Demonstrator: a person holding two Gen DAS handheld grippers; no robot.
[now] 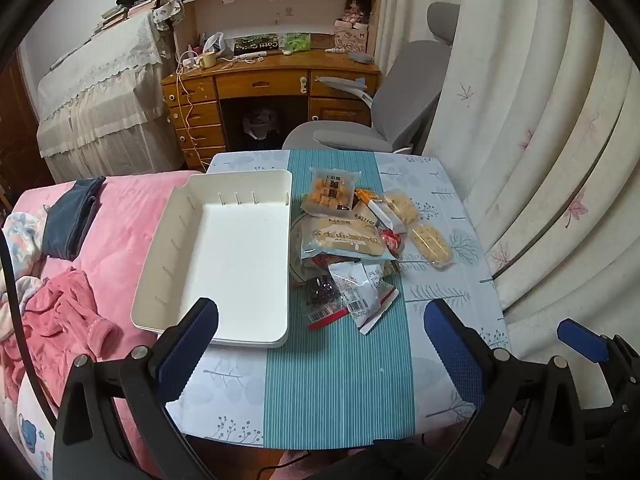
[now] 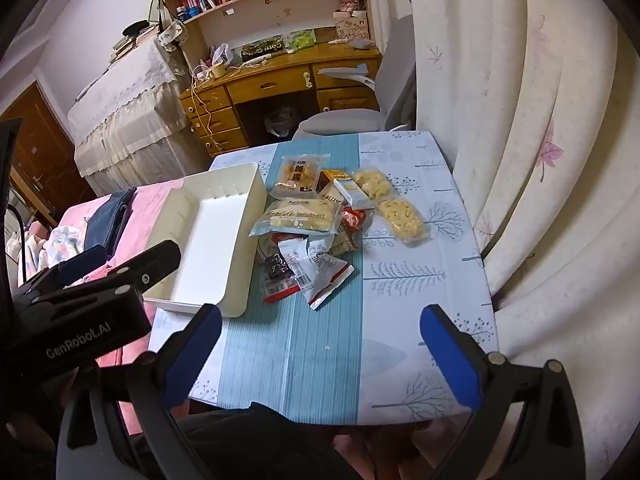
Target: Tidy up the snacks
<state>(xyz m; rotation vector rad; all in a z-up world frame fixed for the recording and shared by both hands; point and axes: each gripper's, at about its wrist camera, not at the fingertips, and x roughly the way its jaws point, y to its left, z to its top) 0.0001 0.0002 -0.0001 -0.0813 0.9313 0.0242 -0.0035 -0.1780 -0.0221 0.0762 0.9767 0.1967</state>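
A pile of snack packets [image 1: 352, 240] lies on the small table [image 1: 336, 380], also in the right wrist view [image 2: 316, 224]. A white tray [image 1: 224, 256] sits left of the pile with nothing in it, also in the right wrist view [image 2: 208, 240]. My left gripper [image 1: 320, 340] is open and empty, above the table's near side. My right gripper [image 2: 320, 344] is open and empty, above the near side too. One of the right gripper's blue fingertips [image 1: 582, 340] shows at the right of the left wrist view. The left gripper's body [image 2: 88, 292] shows at the left of the right wrist view.
A pink bed [image 1: 120, 248] with clothes lies left of the table. Curtains [image 1: 540, 160] hang on the right. A grey office chair [image 1: 384, 120] and a wooden desk [image 1: 264, 92] stand behind the table.
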